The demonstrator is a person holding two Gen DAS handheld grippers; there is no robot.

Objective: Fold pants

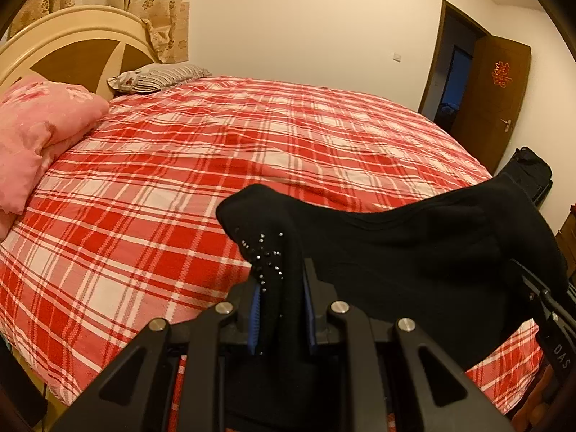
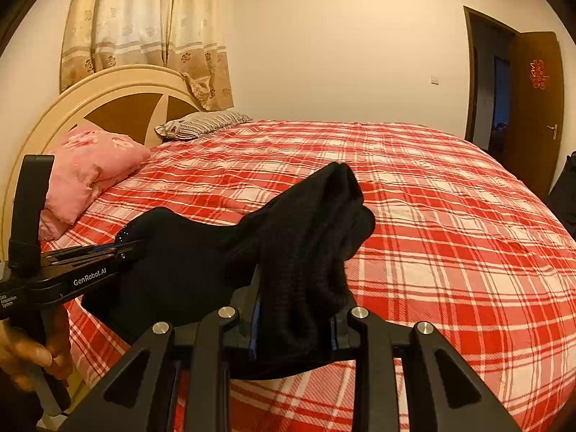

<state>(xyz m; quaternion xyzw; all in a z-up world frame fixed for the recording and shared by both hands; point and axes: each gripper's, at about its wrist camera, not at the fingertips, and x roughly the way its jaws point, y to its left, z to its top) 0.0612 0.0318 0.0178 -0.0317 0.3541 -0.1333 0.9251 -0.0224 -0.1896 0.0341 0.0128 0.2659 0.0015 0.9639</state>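
While both grippers hold the black knit pants [image 2: 201,262] up in the air over the near edge of the bed, no fold can be seen laid down yet. Closest to the left wrist camera, the left gripper [image 1: 280,309] has its blue-padded fingers [image 1: 255,318] clenched on a bunched end of the fabric that carries a scatter of small shiny studs. In the right wrist view the right gripper [image 2: 295,327] likewise grips a thick ribbed bunch of the same garment, which stands up between its fingers. The cloth sags in a dark span between the two tools, clear of the bedcover as far as the views show.

By my judgement the task is at its start: the pants are lifted and stretched, and spreading them flat, doubling the legs and folding them over all remain.

A person's hand [image 2: 32,352] holds the left tool's handle at the lower left of the right wrist view. White lettering on that tool reads "GenRobot.AI", with smaller print beside it too tiny to make out; on the right tool, seen from the left view, the letters "DAS" show.

Beyond lies the red and white plaid bedcover [image 1: 252,136], bare across its middle. Toward the head edge sit a crumpled pink quilt [image 1: 39,133] and a striped pillow [image 1: 158,77], before a cream and brown arched headboard [image 2: 118,104]. Farthest off, patterned curtains [image 2: 144,25] hang, and a brown wooden door [image 2: 536,108] bears a red ornament I cannot read.
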